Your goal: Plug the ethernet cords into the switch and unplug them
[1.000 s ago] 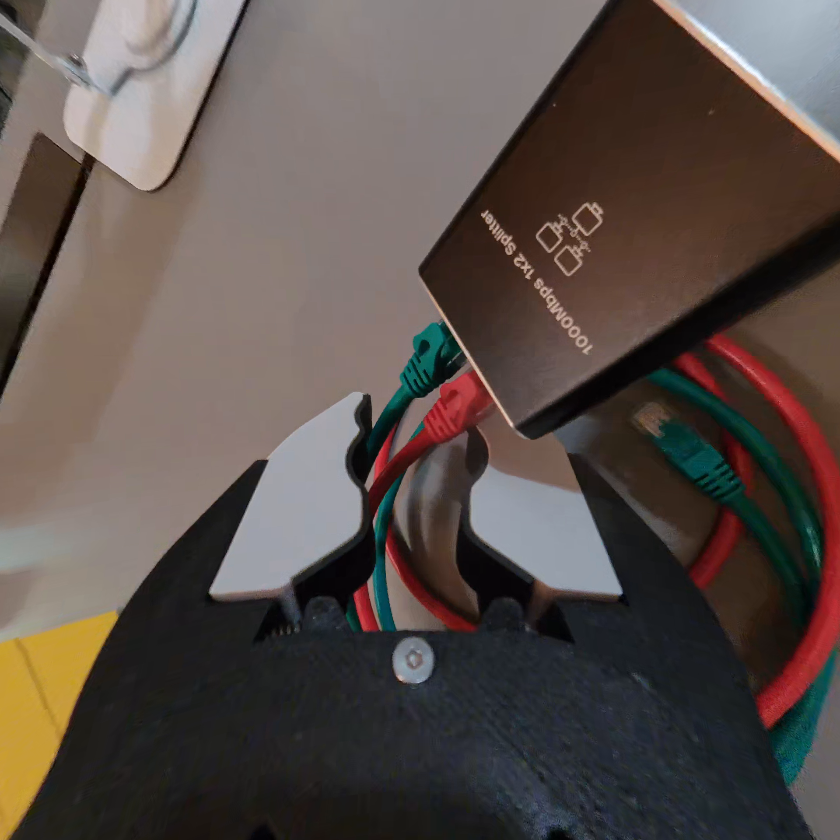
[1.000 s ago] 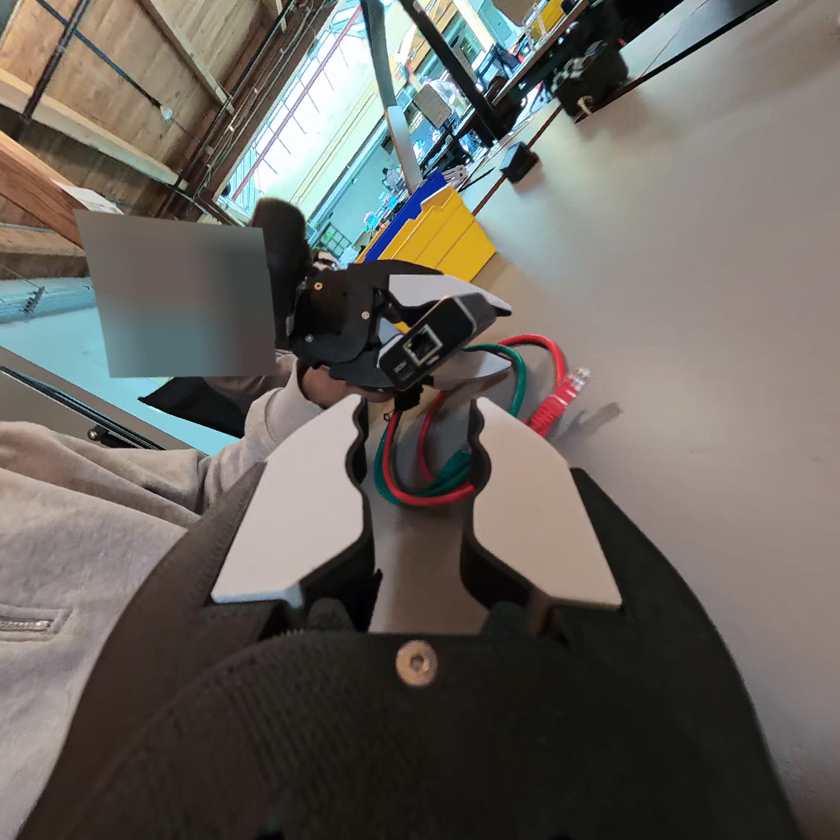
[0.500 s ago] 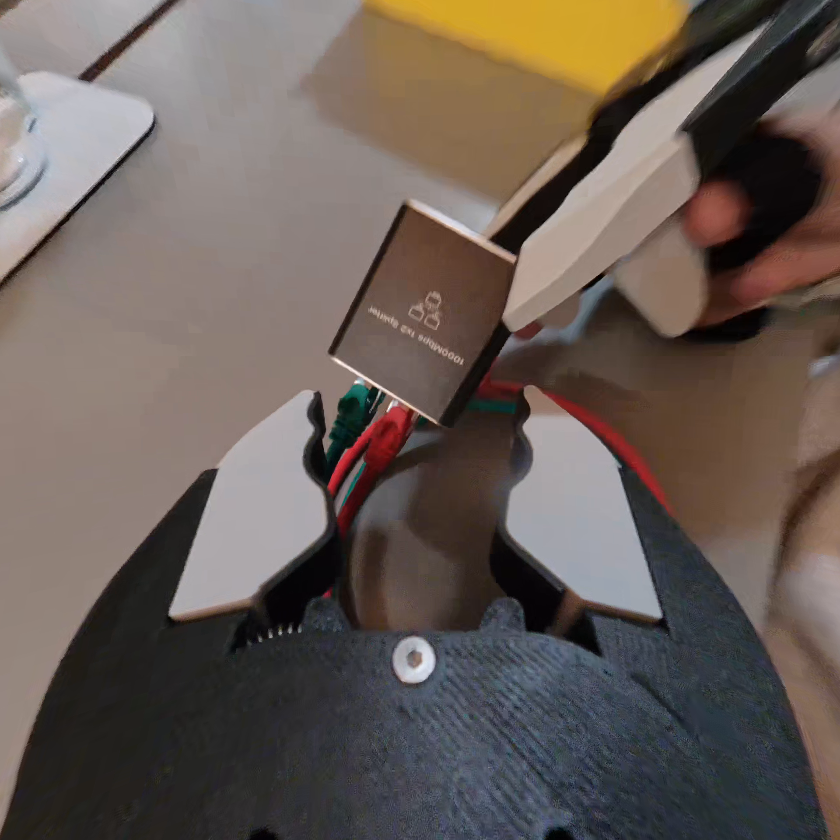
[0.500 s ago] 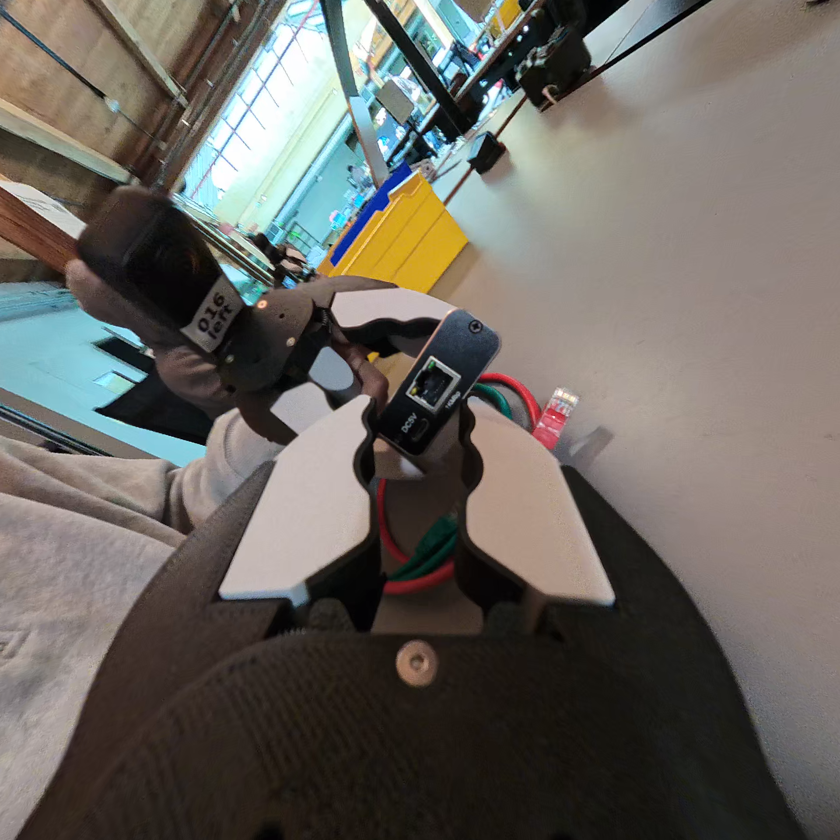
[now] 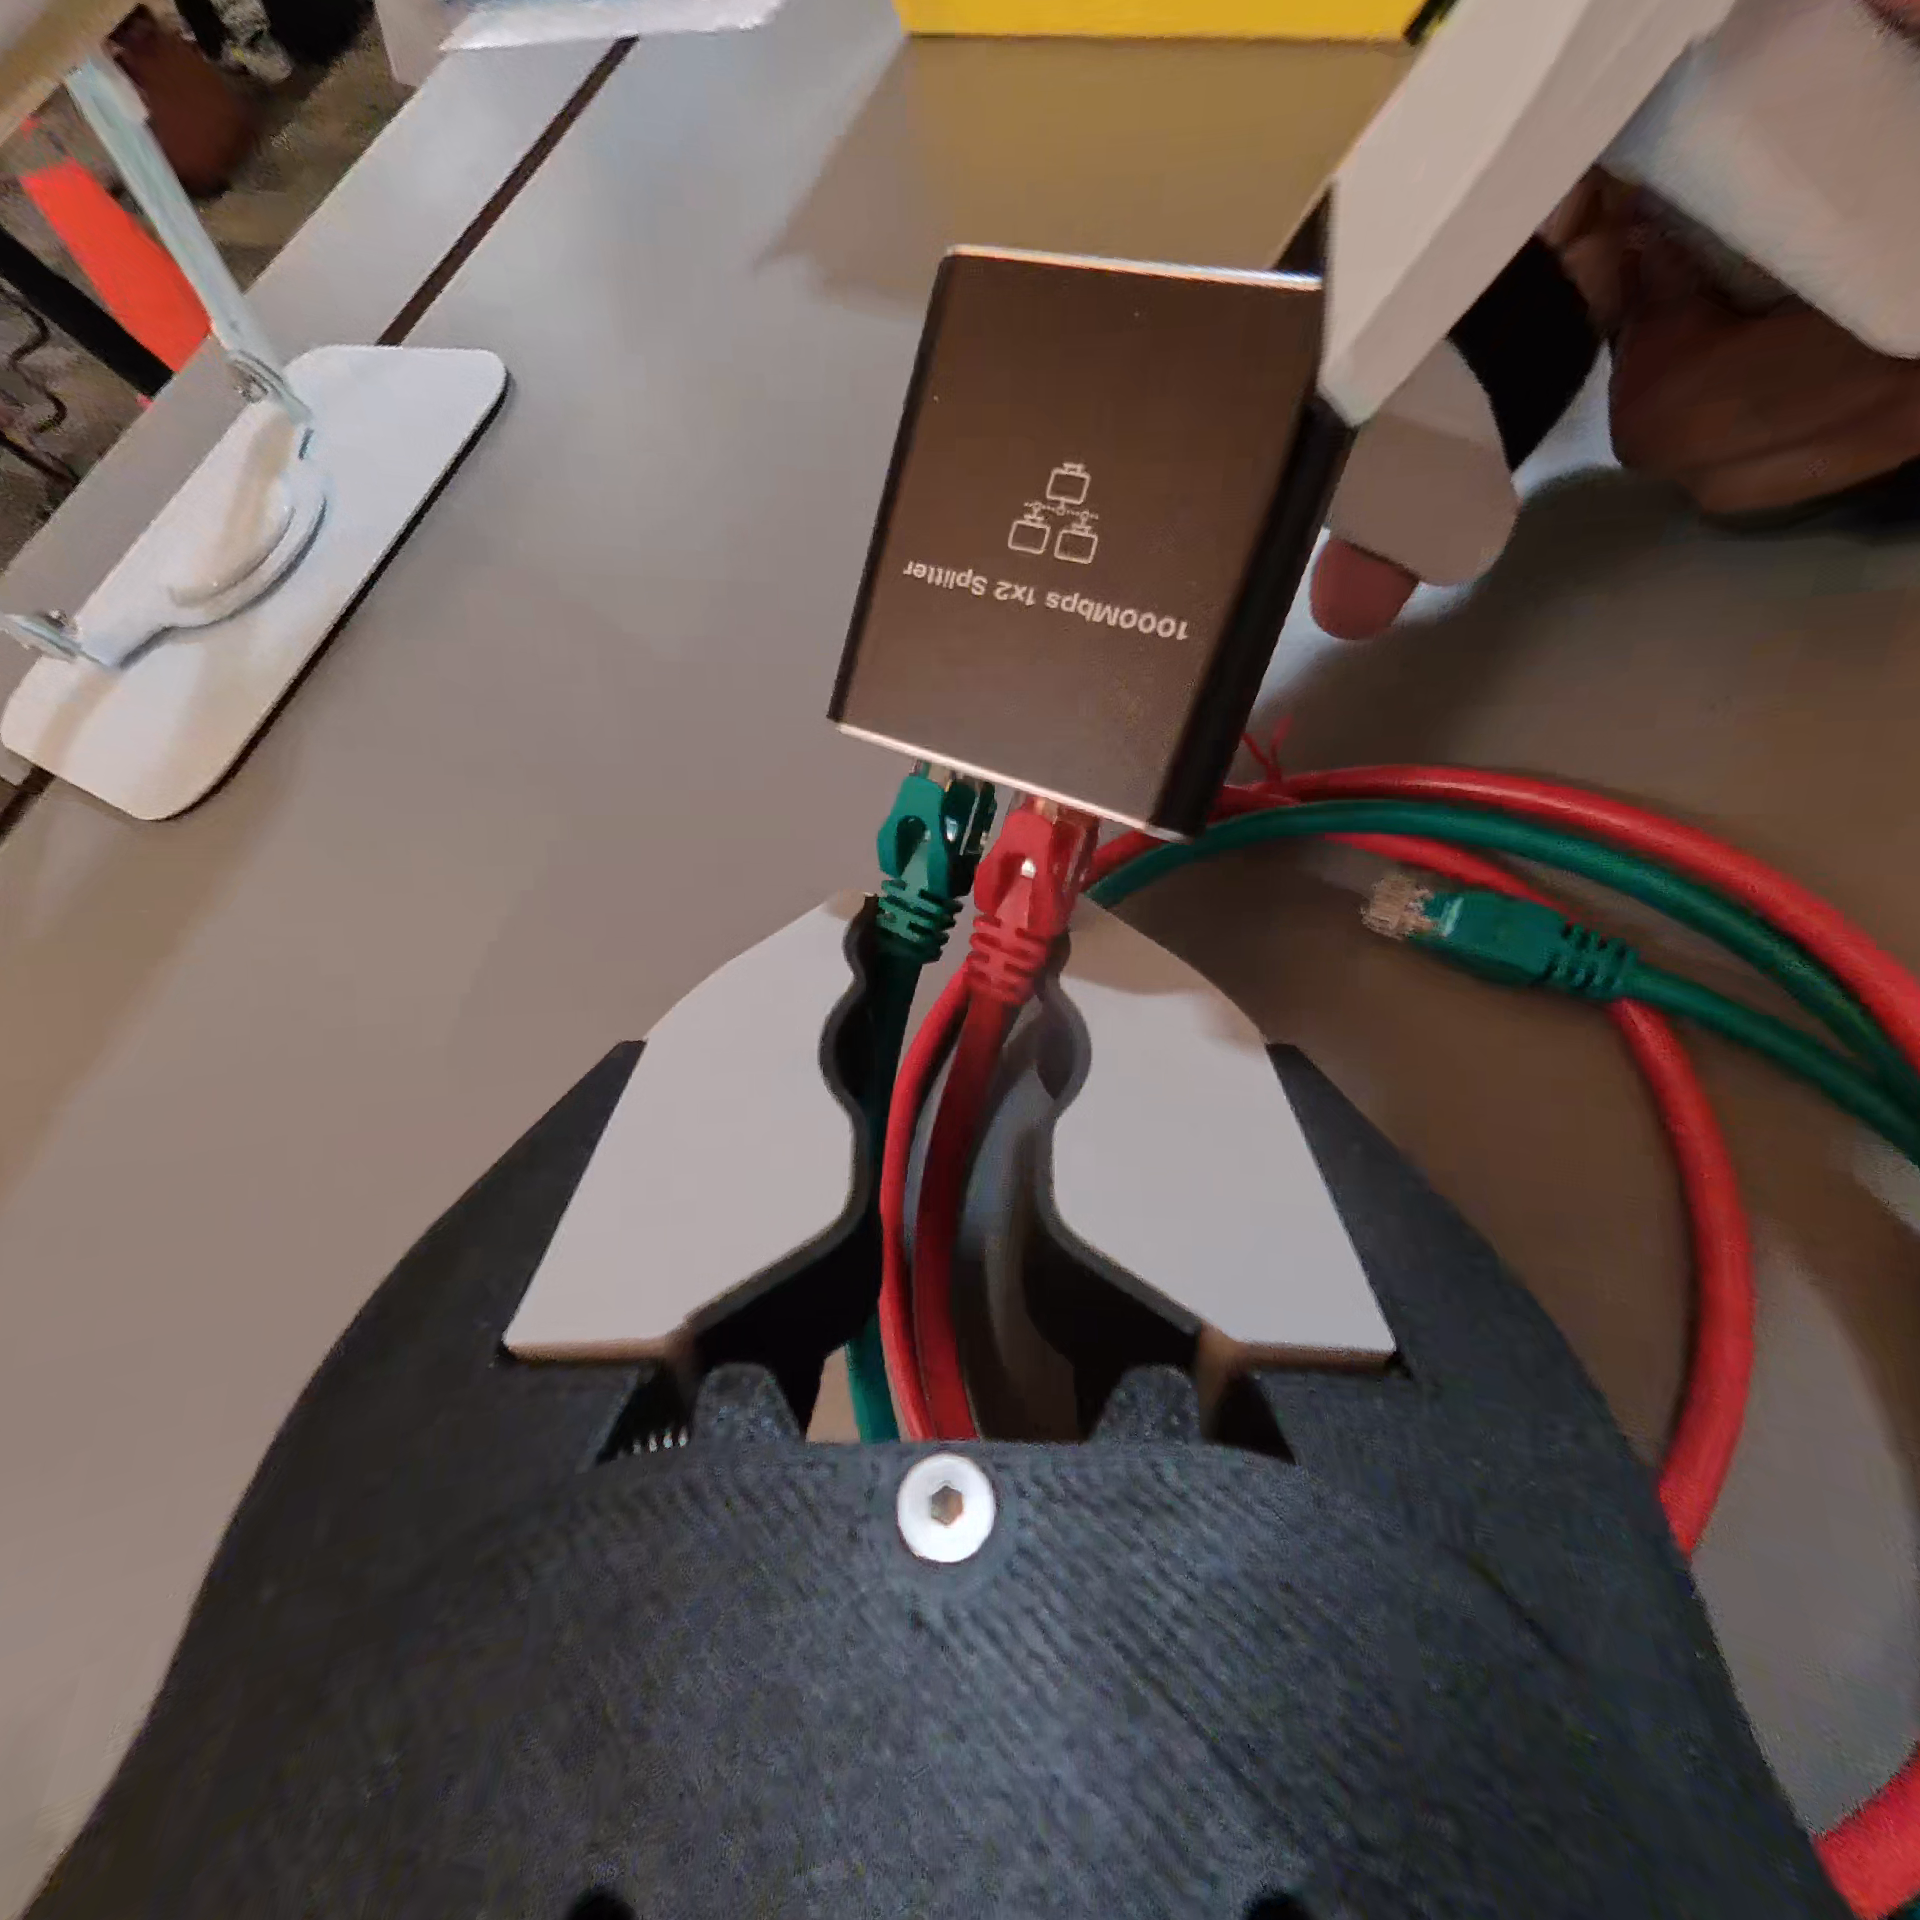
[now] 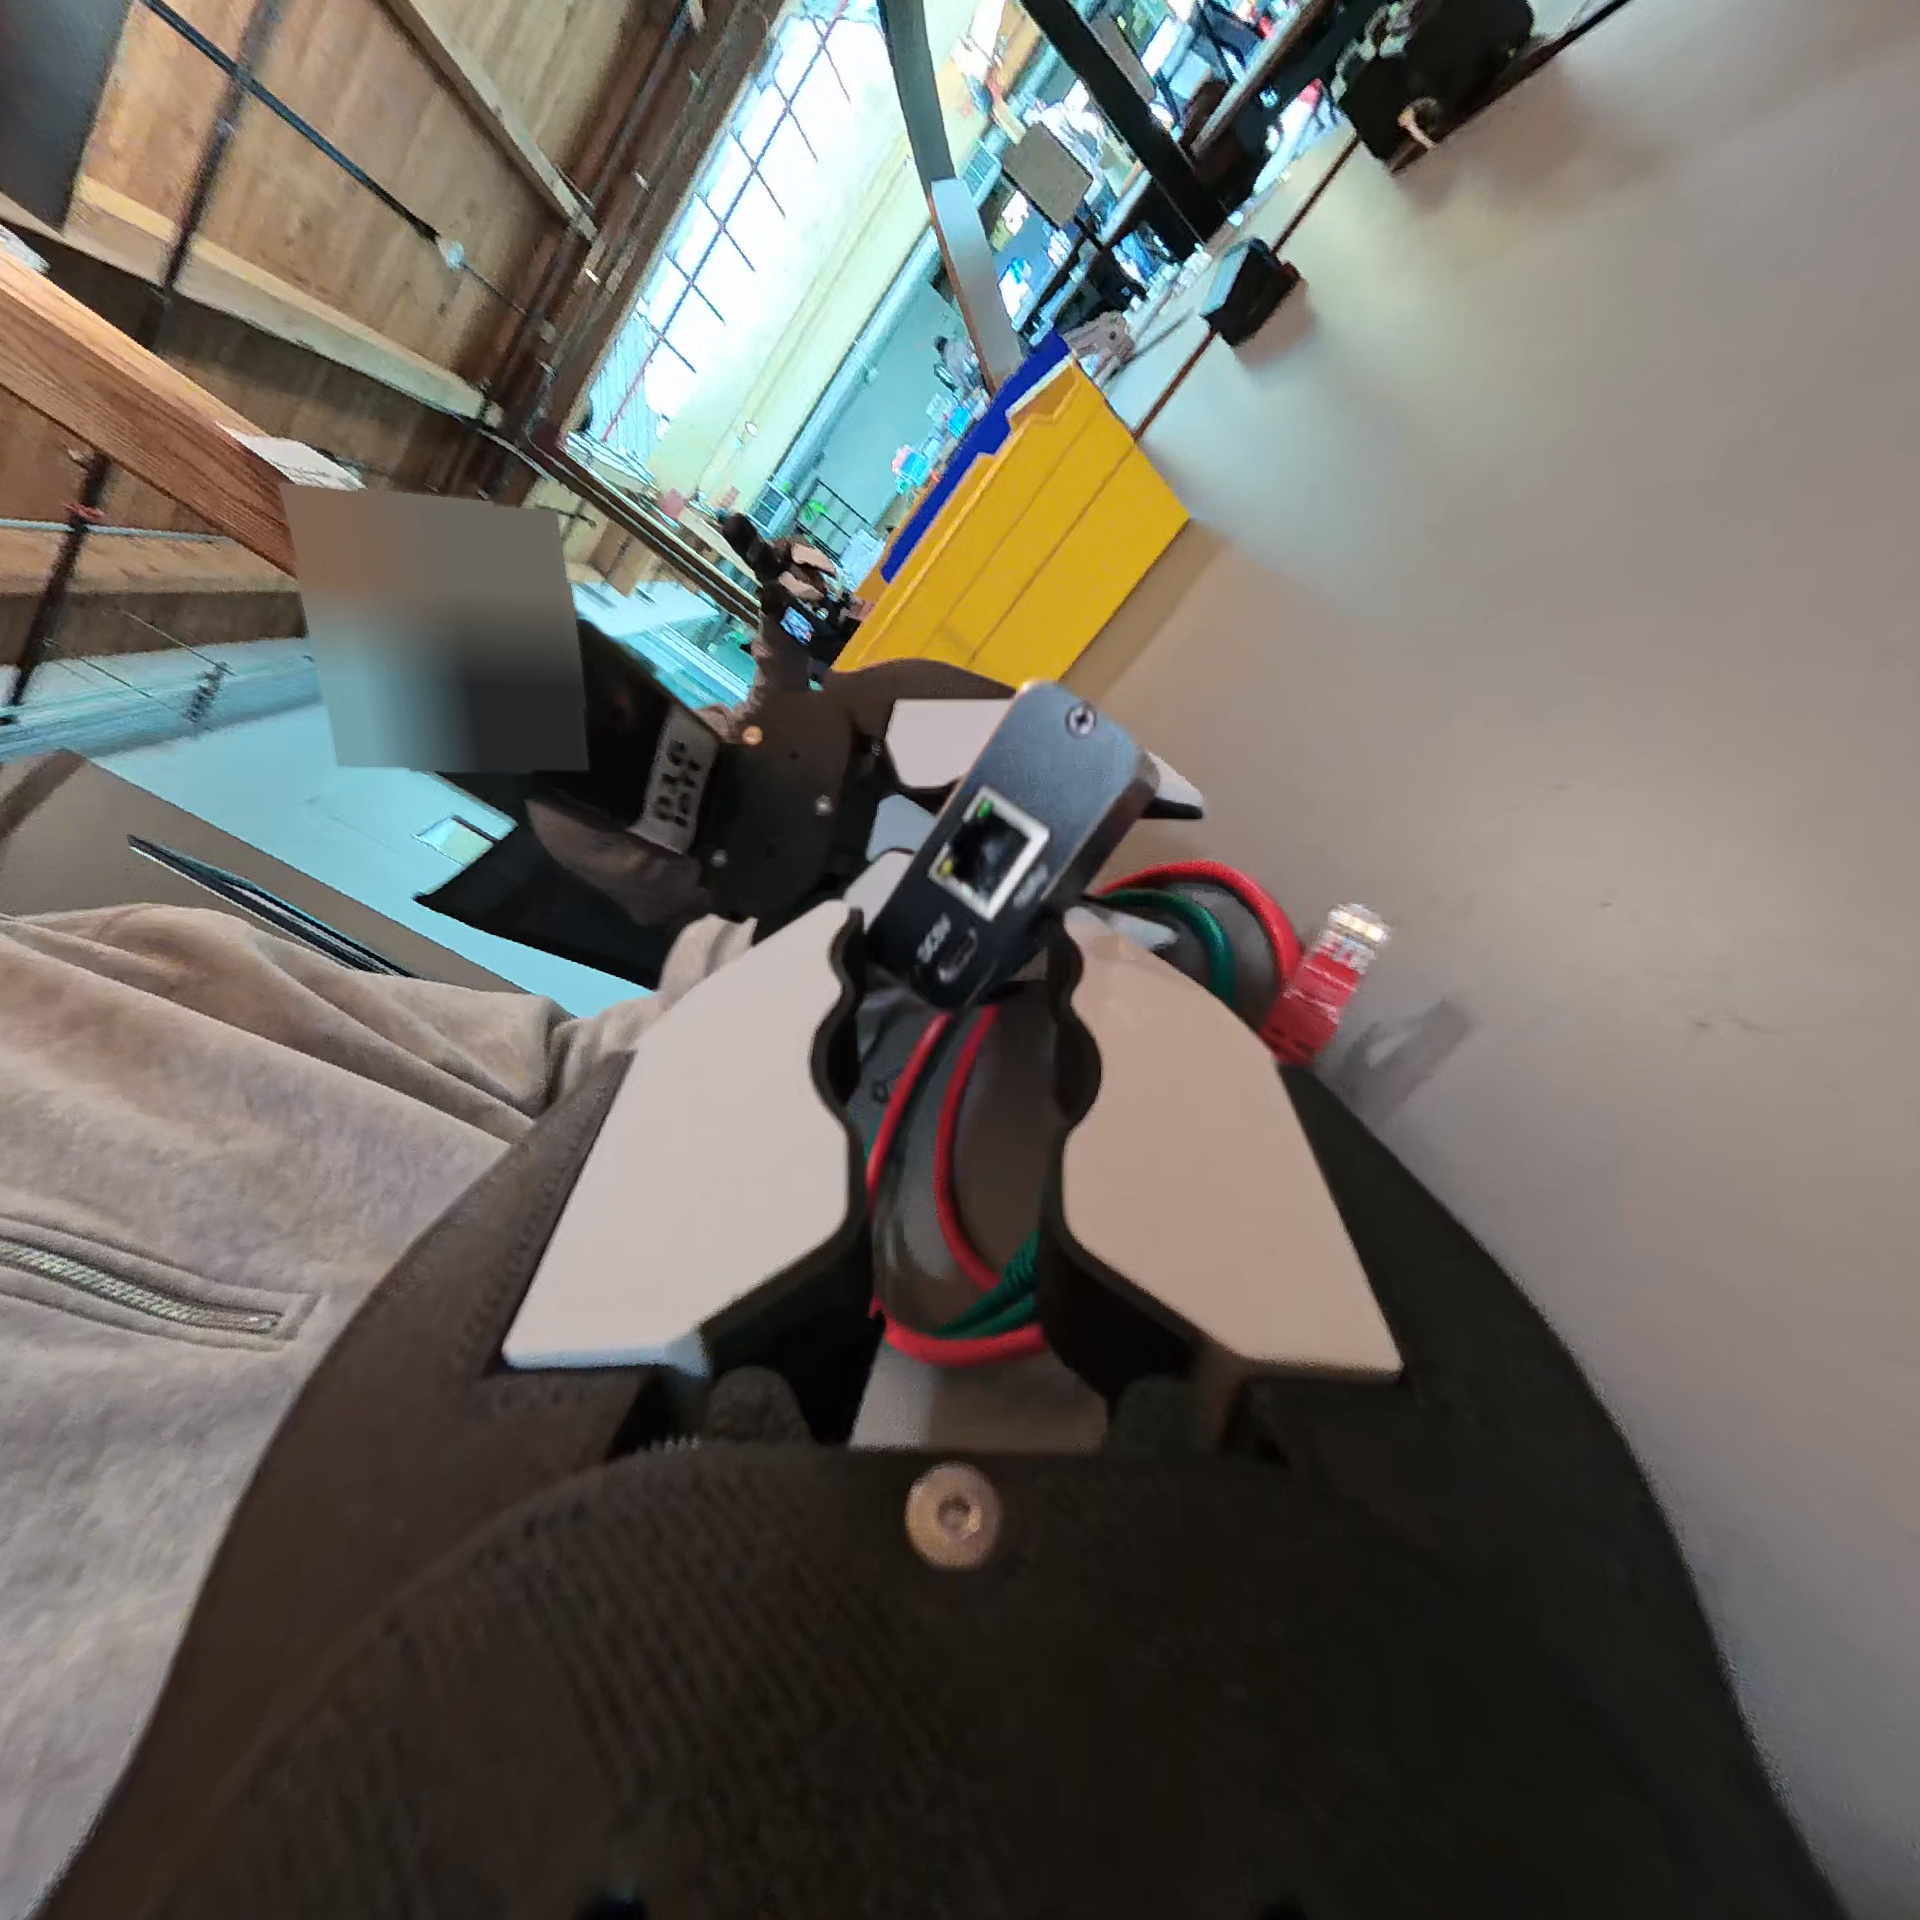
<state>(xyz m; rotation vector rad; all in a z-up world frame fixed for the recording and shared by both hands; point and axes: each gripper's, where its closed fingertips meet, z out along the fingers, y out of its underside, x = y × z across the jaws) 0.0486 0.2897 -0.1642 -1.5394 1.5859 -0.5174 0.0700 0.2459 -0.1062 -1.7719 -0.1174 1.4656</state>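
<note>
The brushed dark metal box-shaped switch (image 5: 1081,520) is pinched at its far end by the right gripper (image 6: 956,961); the left gripper (image 5: 961,935) closes on the ribbed red plug (image 5: 1023,894) beside the green plug (image 5: 920,862).

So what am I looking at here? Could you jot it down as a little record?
Box: dark metal switch, held up off the grey table
Plugged in: green plug and red plug, side by side in one end
Loose ends: spare green plug and spare red plug, down on the table
Empty socket: on the switch's other end
Right hand-held gripper: closed on the switch
Left hand-held gripper: fingers on either side of the two plugged cords; grip unclear
</note>
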